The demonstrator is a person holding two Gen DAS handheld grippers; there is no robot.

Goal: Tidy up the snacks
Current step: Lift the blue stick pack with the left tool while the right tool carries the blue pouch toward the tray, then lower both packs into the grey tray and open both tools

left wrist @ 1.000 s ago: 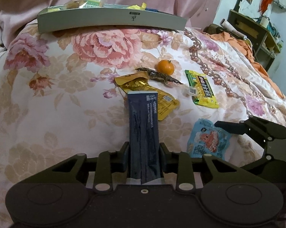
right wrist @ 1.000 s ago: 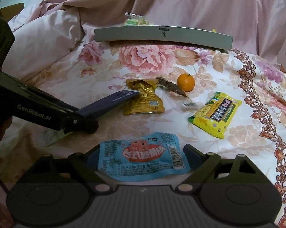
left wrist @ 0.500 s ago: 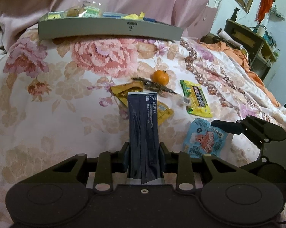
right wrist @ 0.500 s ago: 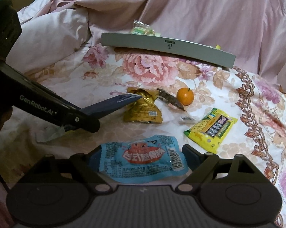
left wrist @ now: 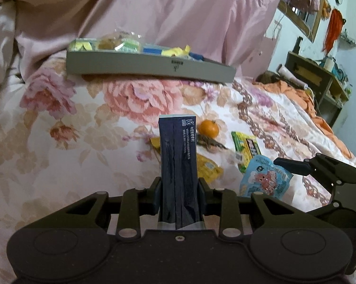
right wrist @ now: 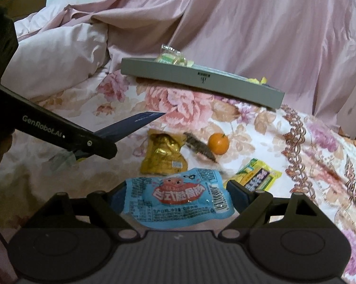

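Left wrist view, left claw (left wrist: pixel 179 189) clenching dark packet (left wrist: pixel 178 165), long axis pointing forward, right claw (right wrist: pixel 175 200) grasping blue packet (right wrist: pixel 175 197)

The left gripper (left wrist: pixel 179 187) pointed toward 12 o'clock, jaws clamped on a dark packet (left wrist: pixel 178 165). The right gripper (right wrist: pixel 175 196) gripped a blue packet (right wrist: pixel 175 197), jaws wide.

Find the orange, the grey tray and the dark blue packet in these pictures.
orange (right wrist: pixel 218 144), right wrist view, middle of the fruit.
grey tray (left wrist: pixel 130 65), left wrist view, front wall.
dark blue packet (left wrist: pixel 178 156), left wrist view, middle of the wrapper.
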